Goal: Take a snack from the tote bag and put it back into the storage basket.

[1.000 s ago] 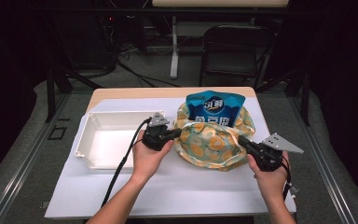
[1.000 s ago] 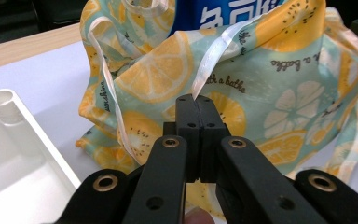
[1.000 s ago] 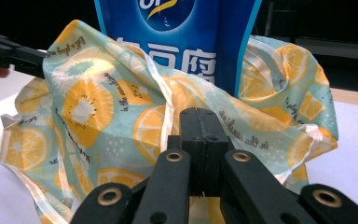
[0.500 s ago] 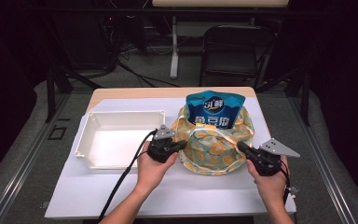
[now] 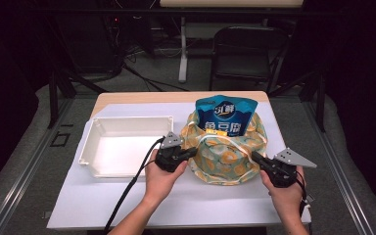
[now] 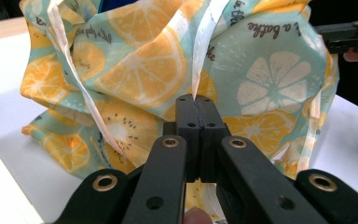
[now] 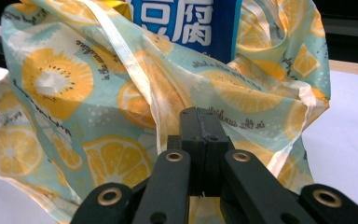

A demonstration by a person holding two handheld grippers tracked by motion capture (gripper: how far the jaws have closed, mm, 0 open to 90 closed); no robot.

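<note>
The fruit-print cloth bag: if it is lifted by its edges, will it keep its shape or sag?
The cloth bag will probably sag: its fabric is thin, creased and folded. The blue snack pouch standing tall inside it may tip as the sides shift. Both seem light, so the load should be small. The thin white trim may slip from a weak pinch.

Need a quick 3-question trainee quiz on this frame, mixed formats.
1. True or false: the left gripper is shut on the white handle strip of the bag.
2. What stands inside the bag? A) a blue packet B) a bottle C) a bowl
3. The white tray lies on which side of the bag in the high view?

Key: 1 true; 2 A, the blue packet; 3 left.
</note>
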